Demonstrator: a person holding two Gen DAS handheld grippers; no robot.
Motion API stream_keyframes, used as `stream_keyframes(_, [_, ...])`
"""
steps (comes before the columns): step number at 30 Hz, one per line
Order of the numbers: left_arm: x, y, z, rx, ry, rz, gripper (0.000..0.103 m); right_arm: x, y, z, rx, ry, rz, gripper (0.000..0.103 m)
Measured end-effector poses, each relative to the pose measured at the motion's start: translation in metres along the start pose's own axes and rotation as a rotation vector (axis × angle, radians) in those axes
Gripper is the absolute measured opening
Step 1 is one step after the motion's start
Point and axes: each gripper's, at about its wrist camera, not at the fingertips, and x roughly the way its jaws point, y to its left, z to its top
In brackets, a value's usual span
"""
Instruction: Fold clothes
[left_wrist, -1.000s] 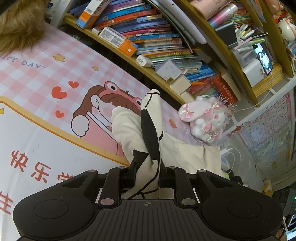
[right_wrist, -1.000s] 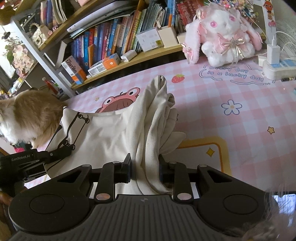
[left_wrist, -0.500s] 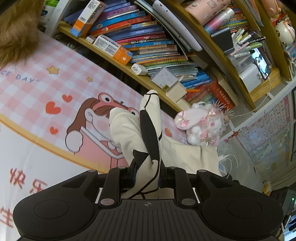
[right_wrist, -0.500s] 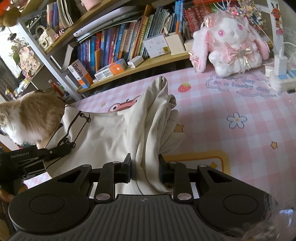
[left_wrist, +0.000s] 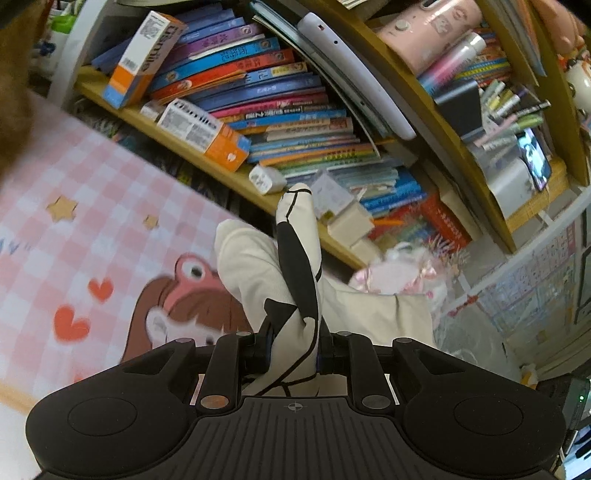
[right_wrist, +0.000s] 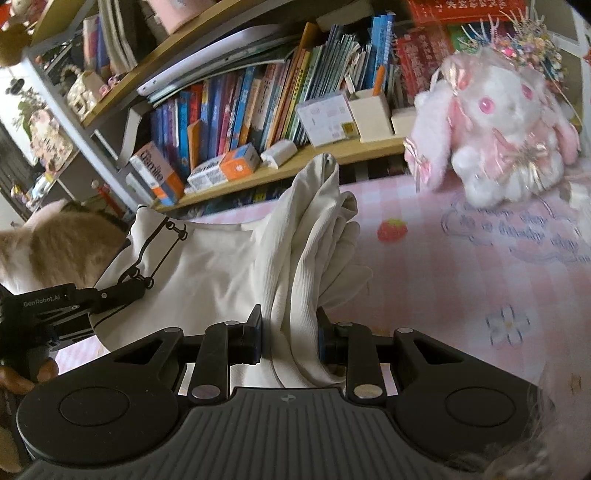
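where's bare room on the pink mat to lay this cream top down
Free: the checked stretch between the cream top and the plush rabbit, around the strawberry print and flower print. Also the patch with hearts and frog-hat cartoon below the bookshelf. Crowded: the furry animal at the mat's left.

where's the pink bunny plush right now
In the right wrist view the pink bunny plush sits upper right on the pink checked table cover, against the bookshelf and right of the cream garment.
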Motion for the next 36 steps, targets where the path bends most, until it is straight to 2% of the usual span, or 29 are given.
stream_keyframes(9, [0.052, 0.022, 0.052, 0.0, -0.007, -0.015, 0.018, 0.052, 0.0, 0.056, -0.034, -0.018, -0.02, 0.024])
stream_keyframes(17, [0.089, 0.045, 0.082, -0.013, -0.007, -0.012, 0.018, 0.101, -0.003, 0.088, -0.068, -0.019, -0.026, 0.024])
stream_keyframes(29, [0.115, 0.072, 0.097, -0.033, 0.008, -0.023, 0.018, 0.15, -0.006, 0.1, -0.072, -0.003, -0.026, 0.024])
stream_keyframes(36, [0.125, 0.092, 0.09, -0.065, 0.03, -0.022, 0.018, 0.162, -0.022, 0.093, 0.008, 0.011, 0.002, 0.024])
